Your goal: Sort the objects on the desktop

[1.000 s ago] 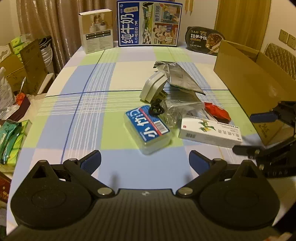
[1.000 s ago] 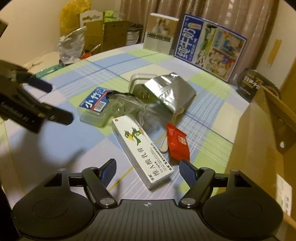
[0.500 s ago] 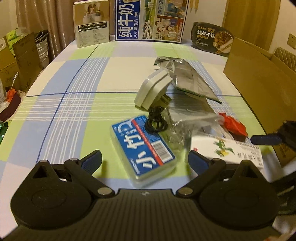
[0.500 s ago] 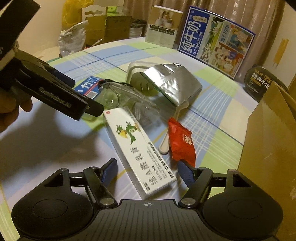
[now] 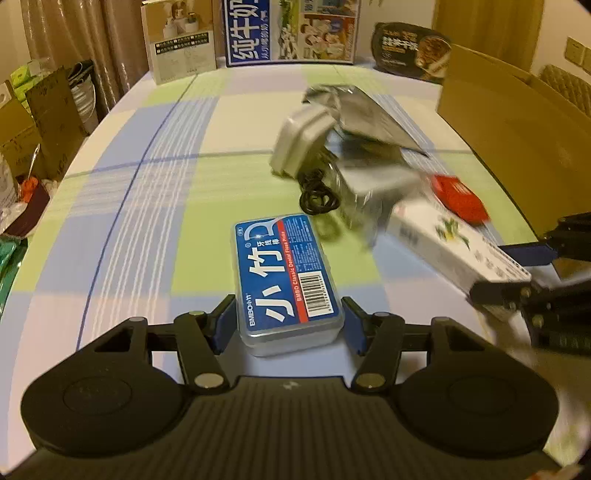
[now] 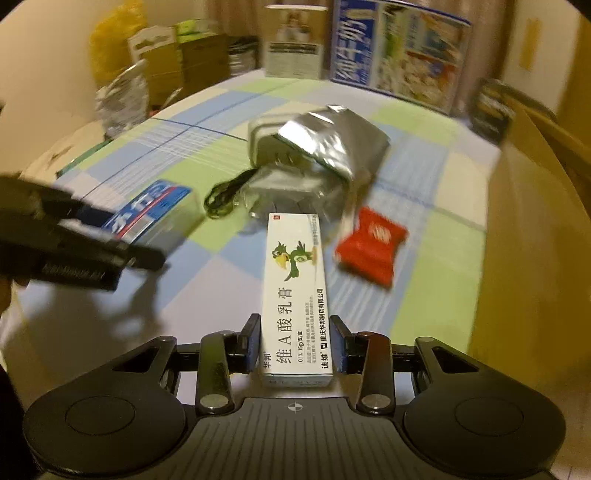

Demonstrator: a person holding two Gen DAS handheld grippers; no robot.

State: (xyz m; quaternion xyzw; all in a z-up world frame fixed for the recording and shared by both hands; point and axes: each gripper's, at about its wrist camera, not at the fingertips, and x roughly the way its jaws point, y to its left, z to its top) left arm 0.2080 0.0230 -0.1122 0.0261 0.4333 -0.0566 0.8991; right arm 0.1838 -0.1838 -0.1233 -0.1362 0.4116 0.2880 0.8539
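My left gripper [image 5: 290,326] is shut on the near end of a blue dental floss box [image 5: 282,271]. My right gripper [image 6: 295,345] is shut on the near end of a white ointment box [image 6: 295,291] with a green bird on it. Each box also shows in the other view: the floss box [image 6: 155,210] at the left, the ointment box [image 5: 454,240] at the right. Beyond them lie a silver foil bag [image 6: 332,144], a white charger [image 5: 299,142], black hair ties [image 5: 317,199], a clear plastic bag [image 5: 369,188] and a red sachet [image 6: 369,243].
An open cardboard box [image 5: 517,129] stands at the table's right edge. A milk carton box [image 5: 291,31], a white product box [image 5: 179,40] and a black instant-meal bowl [image 5: 410,50] stand along the far edge. Cartons and bags crowd the floor at the left.
Both grippers moved forward and closed, the left on the floss box, the right on the ointment box. Both boxes now lie straight between the fingers.
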